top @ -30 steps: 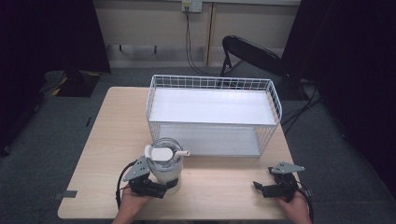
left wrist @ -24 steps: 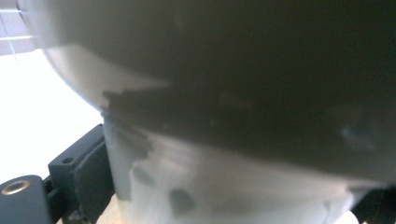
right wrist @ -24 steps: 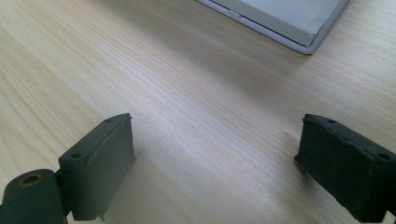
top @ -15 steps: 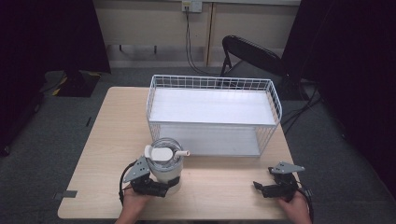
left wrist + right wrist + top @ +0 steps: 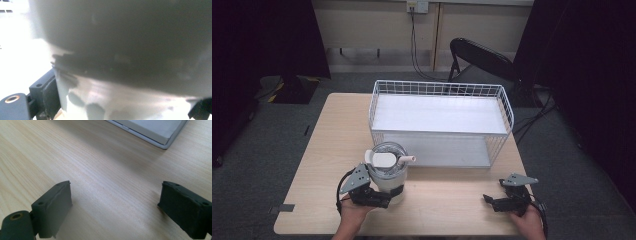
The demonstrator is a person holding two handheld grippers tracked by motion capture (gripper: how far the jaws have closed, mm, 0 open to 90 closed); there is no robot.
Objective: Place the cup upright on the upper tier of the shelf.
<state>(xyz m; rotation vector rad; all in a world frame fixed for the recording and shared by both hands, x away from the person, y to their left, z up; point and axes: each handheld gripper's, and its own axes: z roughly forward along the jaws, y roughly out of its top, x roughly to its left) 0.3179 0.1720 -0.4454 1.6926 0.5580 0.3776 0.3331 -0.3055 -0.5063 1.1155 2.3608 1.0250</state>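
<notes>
Where carpet meets table — left hand-held gripper grasping cup | right released

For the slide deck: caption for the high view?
Left tongs grip a lidded cup before a wire basket; right tongs rest open.

No text, label, brand, number or sign can be read in any of the views. The white cup shows dark patches low on its wall in the left gripper view, but they are too blurred to tell whether they are print or reflections.
</notes>
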